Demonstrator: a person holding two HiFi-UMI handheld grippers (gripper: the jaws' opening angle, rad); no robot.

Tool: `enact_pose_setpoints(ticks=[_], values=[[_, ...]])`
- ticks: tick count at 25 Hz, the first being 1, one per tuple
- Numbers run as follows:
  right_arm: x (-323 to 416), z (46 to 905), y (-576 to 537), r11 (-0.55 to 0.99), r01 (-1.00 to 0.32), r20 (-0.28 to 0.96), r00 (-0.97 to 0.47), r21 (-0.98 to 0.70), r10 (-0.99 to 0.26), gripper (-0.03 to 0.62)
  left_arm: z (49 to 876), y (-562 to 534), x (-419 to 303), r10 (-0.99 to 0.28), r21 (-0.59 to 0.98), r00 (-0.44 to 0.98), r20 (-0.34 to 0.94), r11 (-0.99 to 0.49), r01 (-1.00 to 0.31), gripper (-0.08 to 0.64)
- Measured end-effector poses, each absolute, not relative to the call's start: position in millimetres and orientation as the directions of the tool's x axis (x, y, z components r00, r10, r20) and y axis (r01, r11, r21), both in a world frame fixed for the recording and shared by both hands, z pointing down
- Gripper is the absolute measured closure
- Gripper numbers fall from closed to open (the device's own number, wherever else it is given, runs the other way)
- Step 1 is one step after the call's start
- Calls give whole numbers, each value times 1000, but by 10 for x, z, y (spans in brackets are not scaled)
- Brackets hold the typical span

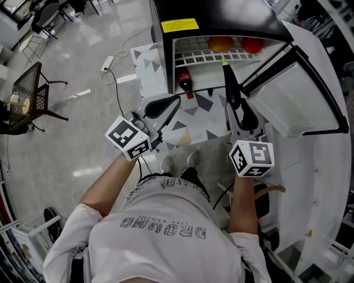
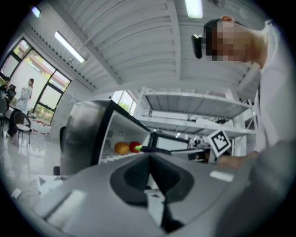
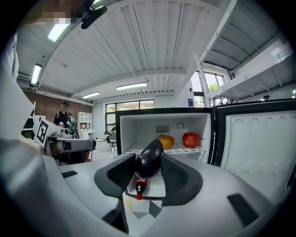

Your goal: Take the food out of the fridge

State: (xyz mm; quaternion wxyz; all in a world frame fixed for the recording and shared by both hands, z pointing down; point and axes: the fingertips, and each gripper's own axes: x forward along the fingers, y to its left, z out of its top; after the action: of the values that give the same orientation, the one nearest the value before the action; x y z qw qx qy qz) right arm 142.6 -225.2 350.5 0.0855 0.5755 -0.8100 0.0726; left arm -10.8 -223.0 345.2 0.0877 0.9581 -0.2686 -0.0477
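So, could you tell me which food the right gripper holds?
The eggplant, dark and long, clamped in the right gripper; the orange and apple lie on the fridge shelf.

The head view looks steeply down on the open black fridge (image 1: pixel 232 16). The right gripper view faces straight into it, close; the left gripper view sees it obliquely. All three share its white wire shelf (image 1: pixel 204 55).
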Motion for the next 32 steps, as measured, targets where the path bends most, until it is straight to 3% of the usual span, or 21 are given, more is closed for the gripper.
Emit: enact_pose_setpoints(ticks=[32], values=[[1457, 3647, -2041, 310, -946, 230, -325, -99, -918, 428, 3470, -2172, -87, -519, 198, 854, -42, -842, -502, 552]])
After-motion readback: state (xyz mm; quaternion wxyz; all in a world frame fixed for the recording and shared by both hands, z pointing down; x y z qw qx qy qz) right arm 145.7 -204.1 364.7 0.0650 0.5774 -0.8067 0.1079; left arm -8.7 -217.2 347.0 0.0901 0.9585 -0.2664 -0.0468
